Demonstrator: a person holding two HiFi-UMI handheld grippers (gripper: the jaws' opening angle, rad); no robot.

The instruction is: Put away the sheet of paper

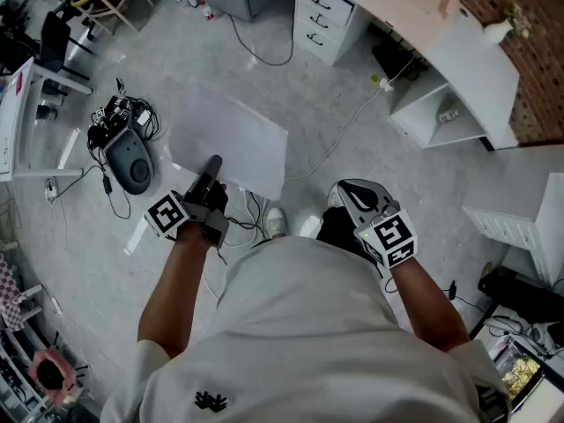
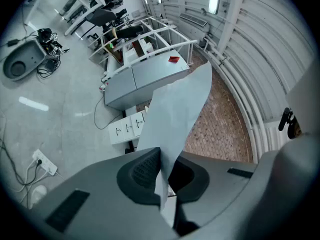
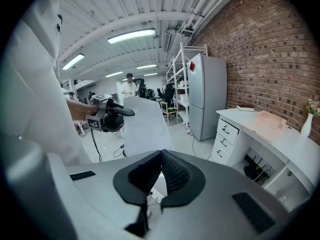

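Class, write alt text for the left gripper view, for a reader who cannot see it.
The left gripper has its dark jaws shut on the edge of a white sheet of paper that rises through the middle of the picture. Behind it are a grey floor, white drawers and a brick wall.

Overhead, two low views; shared sheet (image 1: 233,144)

White shirt (image 1: 335,324); black left claw (image 1: 214,162)

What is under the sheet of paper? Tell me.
Grey floor surrounds the sheet of paper, pinched by the left hand-held gripper. A white cable runs towards its edge; anything directly beneath is covered.
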